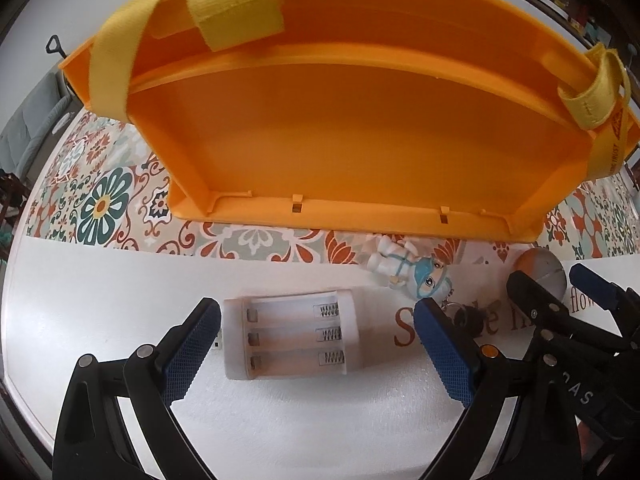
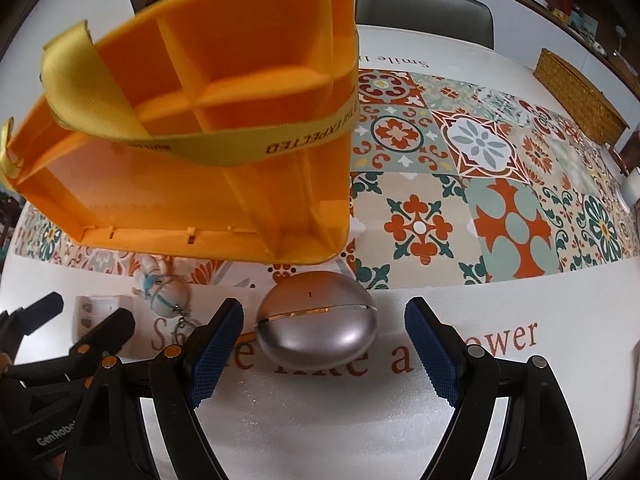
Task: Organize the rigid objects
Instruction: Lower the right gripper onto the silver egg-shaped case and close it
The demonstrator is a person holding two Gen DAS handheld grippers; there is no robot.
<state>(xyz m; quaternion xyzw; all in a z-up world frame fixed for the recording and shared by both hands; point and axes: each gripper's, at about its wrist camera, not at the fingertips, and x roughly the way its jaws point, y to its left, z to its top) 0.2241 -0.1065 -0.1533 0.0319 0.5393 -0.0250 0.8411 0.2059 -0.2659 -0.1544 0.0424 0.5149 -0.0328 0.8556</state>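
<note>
Charger [image 1: 290,334], white with three empty battery slots, lies on the bare white strip of the tablecloth [image 1: 100,292] between my left gripper's [image 1: 316,350] spread fingers, clear of both pads. My right gripper [image 2: 324,350] stands open too, around a silver egg-shaped case [image 2: 316,322], touching neither side. The orange box [image 1: 360,140] sits just beyond, its near wall close to a small keychain figure [image 1: 416,274]. Only my right view shows its dividers, a strap [image 2: 304,142] reading "EXPECTED", and a wicker basket [image 2: 576,98] farther off. Cloth lettering is partly covered.
</note>
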